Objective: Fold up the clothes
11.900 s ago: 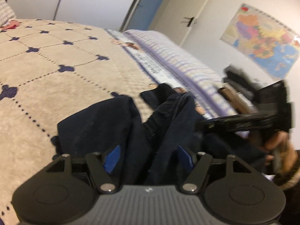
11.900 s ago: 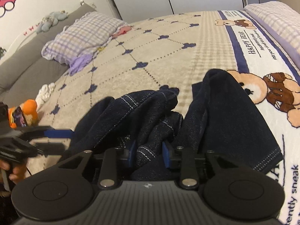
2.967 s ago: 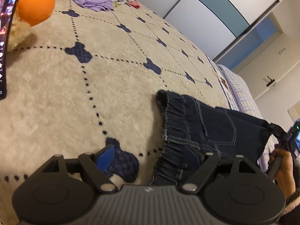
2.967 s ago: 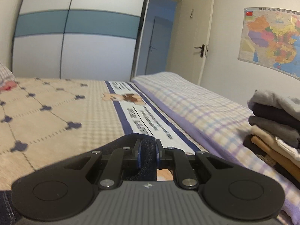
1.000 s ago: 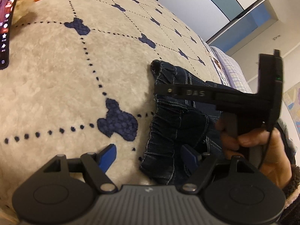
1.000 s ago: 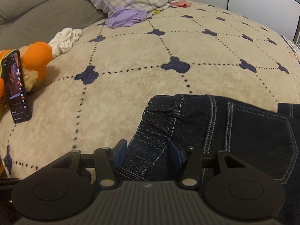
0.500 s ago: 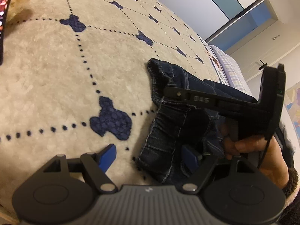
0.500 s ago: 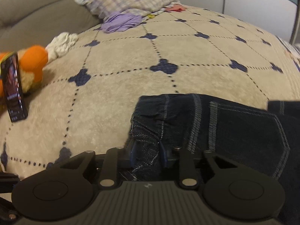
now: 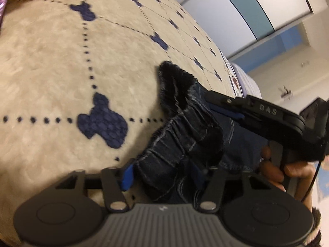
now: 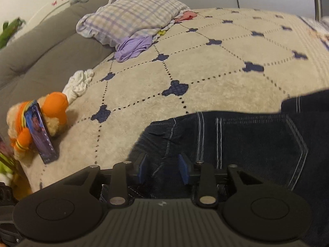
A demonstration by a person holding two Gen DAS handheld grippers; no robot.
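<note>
Left wrist view only: the right gripper (image 9: 224, 111) seen from the side, a black tool marked "DAS", with the person's hand (image 9: 277, 168) wrapped round its handle at the right edge; a pale wardrobe (image 9: 246, 10) with a teal band and a white wall behind.
Right wrist view only: from the left, an orange plush toy (image 10: 55, 107) with a phone (image 10: 40, 131) leaning against it, a white cloth (image 10: 79, 82), a grey headboard (image 10: 41, 51), a lilac garment (image 10: 133, 47), a checked pillow (image 10: 133, 18).
Both views: the beige bed cover (image 9: 61, 61) with dotted lines and navy blotches.
Jeans: one pair of dark denim jeans (image 9: 181, 144) lying on the bed cover, elastic waistband nearest the cameras, bunched and raised at its corner; a back pocket with pale stitching shows in the right wrist view.
Left gripper (image 9: 162, 175): fingers (image 9: 126, 175) parted, the gathered waistband lying between them; whether the pads touch the denim I cannot tell.
Right gripper: blue pads set a little apart with a fold of waistband between them; a firm pinch cannot be told, as both views are blurred.
Count: two grippers, one pair of jeans, one pillow, one phone, one plush toy.
</note>
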